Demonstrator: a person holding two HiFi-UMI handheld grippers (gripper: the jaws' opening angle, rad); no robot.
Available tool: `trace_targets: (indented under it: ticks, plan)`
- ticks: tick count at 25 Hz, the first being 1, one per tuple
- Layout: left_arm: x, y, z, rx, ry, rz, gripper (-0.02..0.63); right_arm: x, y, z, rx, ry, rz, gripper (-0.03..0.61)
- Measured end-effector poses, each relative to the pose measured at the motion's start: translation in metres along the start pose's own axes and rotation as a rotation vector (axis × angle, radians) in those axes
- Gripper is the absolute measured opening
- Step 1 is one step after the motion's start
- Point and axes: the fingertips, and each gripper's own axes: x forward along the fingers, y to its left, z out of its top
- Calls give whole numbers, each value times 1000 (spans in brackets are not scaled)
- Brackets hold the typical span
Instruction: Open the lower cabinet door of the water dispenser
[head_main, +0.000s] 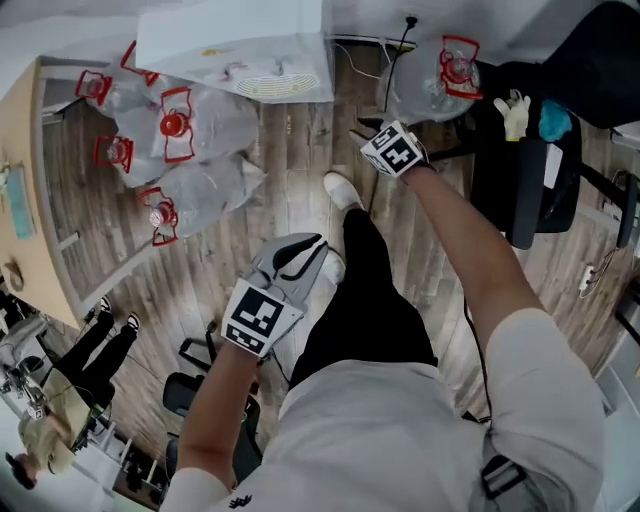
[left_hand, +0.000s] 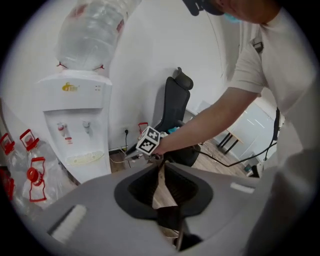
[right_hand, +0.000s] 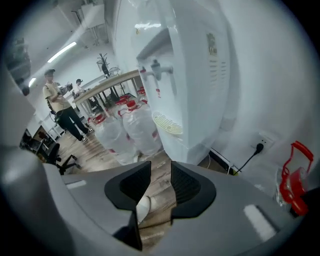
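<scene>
Two grippers, and neither is on anything. The right gripper (right_hand: 161, 169) has its jaws apart with just floor showing between them, and it's angled down toward the foot of the water dispenser (right_hand: 185, 75). The left gripper (left_hand: 161, 165) hangs near the person's knee, tips together and empty. Looks like the reach-in step to me. The lower cabinet door (right_hand: 175, 142) sits beyond the right jaws, under the drip tray, not touched yet. Next it'll need the door's edge or a handle, and I can't spot one.
</scene>
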Motion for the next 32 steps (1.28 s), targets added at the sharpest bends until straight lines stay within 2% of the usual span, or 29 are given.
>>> trace_targets:
  ticks: [6,11,14,17,22,32]
  plan:
    - [62,42,13,39,-25,-38,58,84,-57,-14,-53,42,-9,109]
    - [96,62,-4,21,-40,-63,58,133,-88,-21,-93,52,-9,135]
    - [108,70,-17,5,-47,-60,58,155,-98,-11,-139,41,3,150]
    - [112,78,-26,-12,-53,-48,60,174,-105,0,-188,40,7,164]
    - [107,88,-28,-48,-85,-40,58,193,-109,7,-207,54,-21,164]
    - [86,96,-42,-111,-101,-6,58,197,-108,10,-152,65,-97,163]
